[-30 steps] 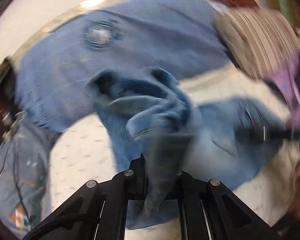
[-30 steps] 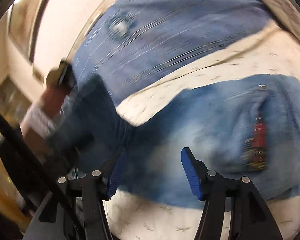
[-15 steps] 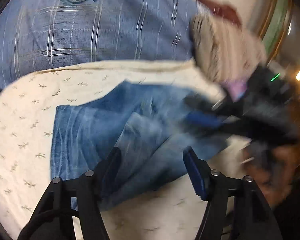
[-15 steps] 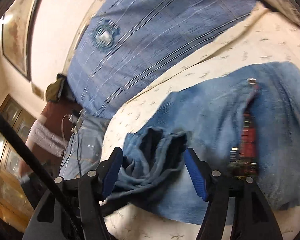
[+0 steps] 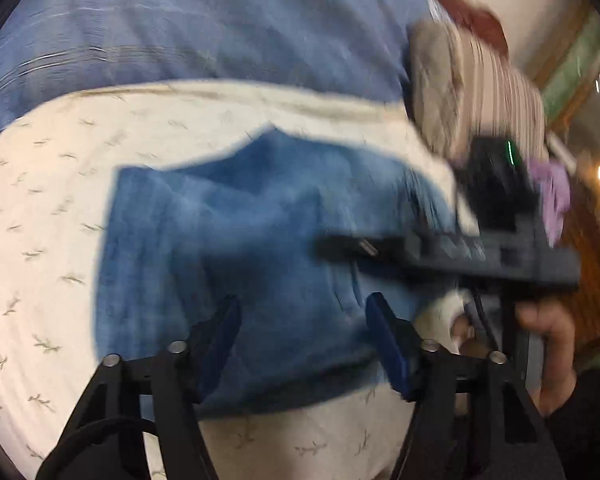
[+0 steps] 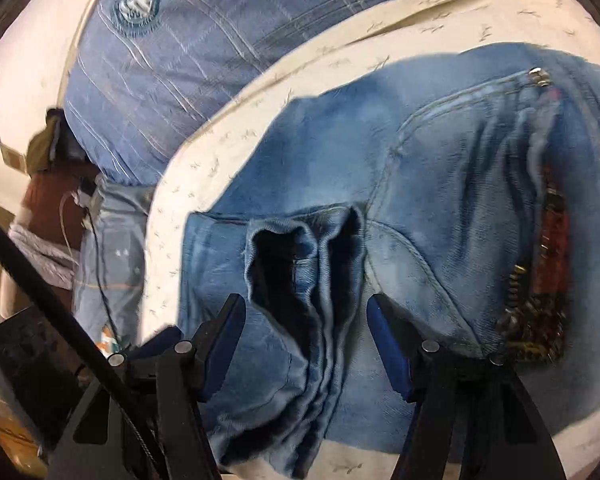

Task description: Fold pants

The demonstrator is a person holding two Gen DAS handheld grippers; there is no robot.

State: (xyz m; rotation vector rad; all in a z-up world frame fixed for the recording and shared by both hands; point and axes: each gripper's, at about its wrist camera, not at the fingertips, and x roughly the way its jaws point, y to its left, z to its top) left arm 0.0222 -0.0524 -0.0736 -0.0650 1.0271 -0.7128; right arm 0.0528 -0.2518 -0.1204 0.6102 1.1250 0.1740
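Note:
Blue jeans (image 5: 228, 248) lie folded on a cream bed sheet (image 5: 48, 208). My left gripper (image 5: 304, 324) hovers low over their near part; its jaws are closing, the denim lies under and between them, and the pads do not press on it. In the right wrist view the jeans (image 6: 440, 184) show a back pocket and a red patterned belt (image 6: 552, 248) at the waist. A bunched leg hem (image 6: 300, 264) lies between the jaws of my right gripper (image 6: 304, 332), which are also closing without touching it. The right gripper (image 5: 440, 248) reaches in over the jeans' right side in the left wrist view.
A blue checked pillow (image 6: 172, 52) lies beyond the jeans. Striped folded cloth (image 5: 484, 92) and a purple cloth (image 5: 552, 192) sit at the far right. A person's hand (image 5: 552, 336) holds the right gripper. Past the sheet's left edge (image 6: 156, 248) are clothes and a cable.
The left gripper let go of the denim it was shut on and now stands open over the folded jeans. The right gripper sank closer to the bunched leg hem.

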